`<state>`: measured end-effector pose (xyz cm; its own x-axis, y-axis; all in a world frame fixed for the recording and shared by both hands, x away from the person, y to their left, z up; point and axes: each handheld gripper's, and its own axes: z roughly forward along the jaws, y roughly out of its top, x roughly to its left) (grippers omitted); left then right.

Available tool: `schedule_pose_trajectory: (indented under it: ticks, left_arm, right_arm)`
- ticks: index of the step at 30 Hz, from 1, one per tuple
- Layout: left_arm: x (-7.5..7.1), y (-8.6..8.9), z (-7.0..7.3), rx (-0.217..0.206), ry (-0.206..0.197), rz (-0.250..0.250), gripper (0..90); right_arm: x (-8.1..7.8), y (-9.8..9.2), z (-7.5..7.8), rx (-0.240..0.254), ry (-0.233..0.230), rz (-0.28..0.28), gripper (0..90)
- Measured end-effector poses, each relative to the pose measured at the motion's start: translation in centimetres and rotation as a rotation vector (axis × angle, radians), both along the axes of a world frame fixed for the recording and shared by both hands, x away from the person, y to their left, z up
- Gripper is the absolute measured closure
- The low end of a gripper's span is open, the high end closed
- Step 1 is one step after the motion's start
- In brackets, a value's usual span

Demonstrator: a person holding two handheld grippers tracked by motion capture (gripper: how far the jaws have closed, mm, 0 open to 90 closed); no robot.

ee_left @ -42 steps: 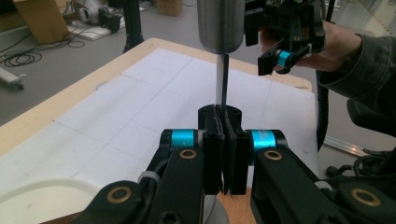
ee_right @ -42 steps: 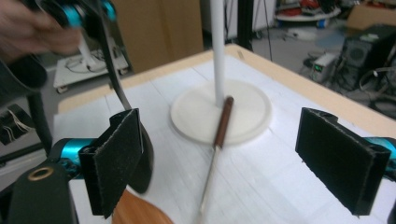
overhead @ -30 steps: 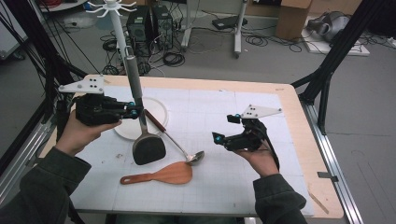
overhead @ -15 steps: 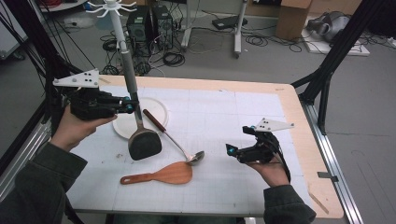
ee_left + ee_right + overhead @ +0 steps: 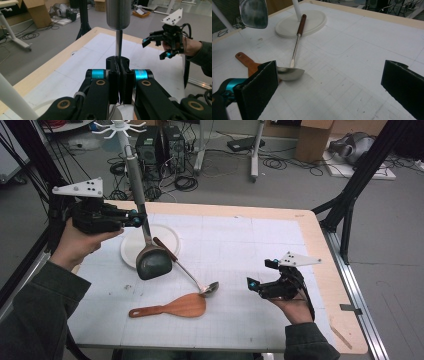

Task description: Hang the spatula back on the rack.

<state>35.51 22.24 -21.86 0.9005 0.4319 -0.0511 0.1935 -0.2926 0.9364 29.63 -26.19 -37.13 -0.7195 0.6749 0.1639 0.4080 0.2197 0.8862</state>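
The spatula (image 5: 151, 262) is hanging in the air above the left part of the surface (image 5: 260, 245), its thin metal shaft clamped in my left hand-held gripper (image 5: 134, 218), whose jaws are pressing together on it. Just behind the spatula, the round white base (image 5: 167, 236) of the hook stand (image 5: 118, 127) is sitting on the surface, and the stand's white pole is rising close beside the gripped shaft. A ladle (image 5: 187, 270) with a brown handle is lying with its handle end on that base and its steel bowl toward the middle of the surface. A wooden rice paddle (image 5: 175, 306) is lying flat just below the ladle bowl, nearest to me. The spatula is showing a dark, rounded, slightly glossy head, a slim steel shaft and a thick grey cylindrical handle pointing upward. My right hand-held gripper (image 5: 260, 279) is hovering over the right part of the surface, its jaws having just been opening and now standing spread wide with nothing between them, well apart from the ladle.
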Motion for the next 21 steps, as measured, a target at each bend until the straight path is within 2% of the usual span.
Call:
schedule_pose_trajectory:
  ticks: [8, 21]
  left_arm:
    - [1.7, 0.0, 0.1, 0.000, 0.019, 0.025, 87.3]
    - [3.5, 0.3, -0.4, -0.013, 0.046, 0.068, 87.3]
  right_arm:
    - [0.1, -0.2, -0.2, 0.008, 0.001, -0.006, 0.4]
    - [0.3, -0.3, -0.3, 0.013, -0.011, -0.014, 0.4]
